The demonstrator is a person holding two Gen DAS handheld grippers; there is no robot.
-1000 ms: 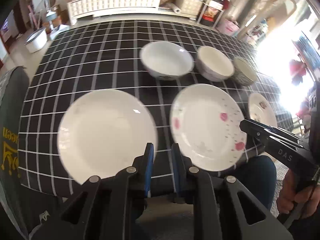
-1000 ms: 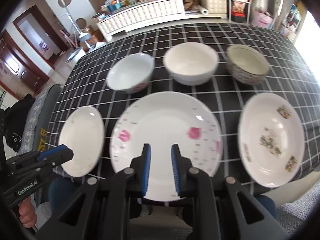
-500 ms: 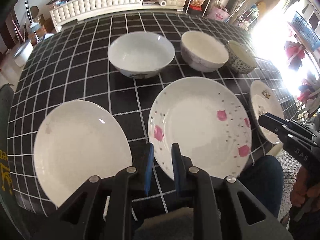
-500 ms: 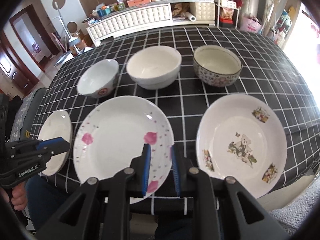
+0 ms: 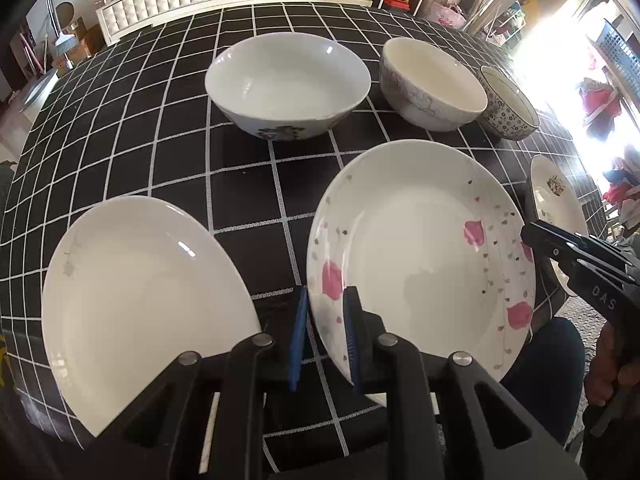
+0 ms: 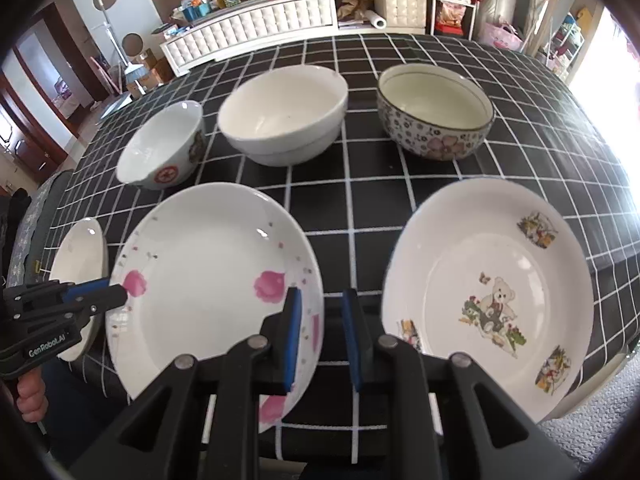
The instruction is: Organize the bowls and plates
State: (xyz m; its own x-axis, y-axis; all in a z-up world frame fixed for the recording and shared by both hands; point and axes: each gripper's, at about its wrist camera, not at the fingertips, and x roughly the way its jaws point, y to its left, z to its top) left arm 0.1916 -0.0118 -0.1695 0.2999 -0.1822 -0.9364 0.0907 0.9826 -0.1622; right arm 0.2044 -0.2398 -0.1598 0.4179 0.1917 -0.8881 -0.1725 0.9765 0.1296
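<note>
**Both grippers low over the front row of plates**

On the black checked tablecloth [image 5: 160, 128] three plates sit along the near edge and three bowls behind them. In the left wrist view, the plain white plate [image 5: 140, 292] fills the lower left, the pink-flower plate [image 5: 420, 248] the centre right, and the bear plate [image 5: 554, 200] peeks in at the right edge. Behind, across the top of the frame, stand the wide white bowl [image 5: 288, 80], the cream bowl [image 5: 432, 80] and the patterned bowl [image 5: 506, 106], each apart from its neighbours.

The left gripper [image 5: 323, 336] hangs over the left rim of the pink-flower plate, its blue pads a narrow gap apart with nothing pinched between them. In the right wrist view, the right gripper [image 6: 322, 338] sits bottom centre, over the cloth between the pink-flower plate and the bear plate, jaws likewise slightly parted and empty. A hand [image 6: 30, 394] shows at the lower left.
</note>
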